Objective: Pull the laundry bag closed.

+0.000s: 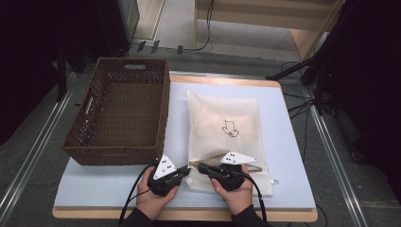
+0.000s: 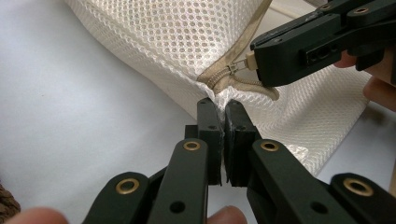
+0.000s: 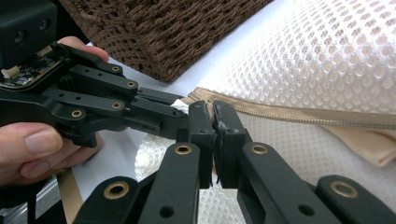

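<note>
Nearest the camera, the person's hands hold both grippers at the table's [image 1: 118,189] front edge. The brown wicker basket [image 1: 118,111] stands at the left, just beside the white mesh laundry bag [image 1: 222,127], which lies flat mid-table and bears a small black drawn mark, not readable as writing. The left gripper [image 2: 223,106] is clamped on the bag's mesh corner by the zipper's end. The right gripper [image 3: 213,112] is pinched on the zipper pull [image 2: 242,65]. Bare tabletop lies to the bag's right.
</note>
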Available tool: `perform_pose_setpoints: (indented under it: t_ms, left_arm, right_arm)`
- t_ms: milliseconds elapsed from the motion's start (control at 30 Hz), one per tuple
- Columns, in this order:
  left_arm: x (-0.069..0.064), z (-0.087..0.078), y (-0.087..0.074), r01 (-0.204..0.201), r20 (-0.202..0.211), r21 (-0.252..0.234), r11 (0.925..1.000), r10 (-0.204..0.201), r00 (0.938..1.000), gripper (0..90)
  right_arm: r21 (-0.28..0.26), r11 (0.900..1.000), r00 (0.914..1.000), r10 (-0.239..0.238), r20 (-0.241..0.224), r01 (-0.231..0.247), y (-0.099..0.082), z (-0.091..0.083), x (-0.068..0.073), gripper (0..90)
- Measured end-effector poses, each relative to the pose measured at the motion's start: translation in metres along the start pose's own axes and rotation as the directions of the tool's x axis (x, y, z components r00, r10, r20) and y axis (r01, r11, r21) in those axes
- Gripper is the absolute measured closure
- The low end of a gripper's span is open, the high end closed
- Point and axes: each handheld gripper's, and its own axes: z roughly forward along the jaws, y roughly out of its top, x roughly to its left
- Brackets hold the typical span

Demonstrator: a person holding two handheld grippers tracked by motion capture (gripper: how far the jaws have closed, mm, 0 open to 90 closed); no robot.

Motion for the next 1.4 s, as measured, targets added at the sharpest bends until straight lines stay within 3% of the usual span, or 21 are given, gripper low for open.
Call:
perform_pose_setpoints:
  t_ms: [133,300,367,433,533,800,1133,1400]
  left_arm:
    - [0.0,-0.001,0.0,0.006,-0.003,-0.002,1.0,-0.006,1.0,86.8]
    - [0.007,-0.004,-0.001,0.056,0.012,-0.023,0.9982,-0.055,0.9984,86.9]
    - [0.006,-0.004,-0.001,0.046,0.014,-0.025,0.9986,-0.046,0.9989,86.9]
    - [0.004,-0.003,-0.001,0.037,0.009,-0.02,0.9991,-0.037,0.9993,86.8]
    - [0.005,-0.003,-0.001,0.04,0.012,-0.02,0.999,-0.04,0.9991,86.8]
    - [0.005,-0.003,-0.001,0.04,0.014,-0.02,0.999,-0.04,0.9991,86.7]
    - [0.004,-0.002,-0.001,0.032,0.009,-0.019,0.9993,-0.032,0.9995,86.7]
    - [0.004,-0.003,-0.001,0.026,0.01,-0.023,0.9994,-0.026,0.9996,86.6]
  right_arm:
    - [-0.002,0.9999,0.9998,0.017,-0.006,-0.017,0.0,-0.001,-0.001,88.1]
    - [-0.016,0.9987,0.9968,0.049,0.063,-0.048,-0.001,-0.009,-0.011,88.1]
    - [-0.024,0.9985,0.9971,0.051,0.057,-0.05,-0.002,-0.014,-0.015,88.1]
    - [-0.025,0.9996,0.9972,0.016,0.074,-0.014,-0.002,-0.017,-0.012,88.1]
    - [-0.021,0.9998,0.9971,0.005,0.076,-0.003,-0.003,-0.018,-0.012,88.1]
    - [-0.041,0.9991,0.9935,0.001,0.114,0.004,-0.007,-0.033,-0.021,88.1]
    - [-0.051,0.9985,0.9872,0.026,0.158,-0.018,-0.016,-0.053,-0.033,88.0]
    - [-0.083,0.996,0.9766,0.052,0.209,-0.035,-0.024,-0.079,-0.043,88.0]
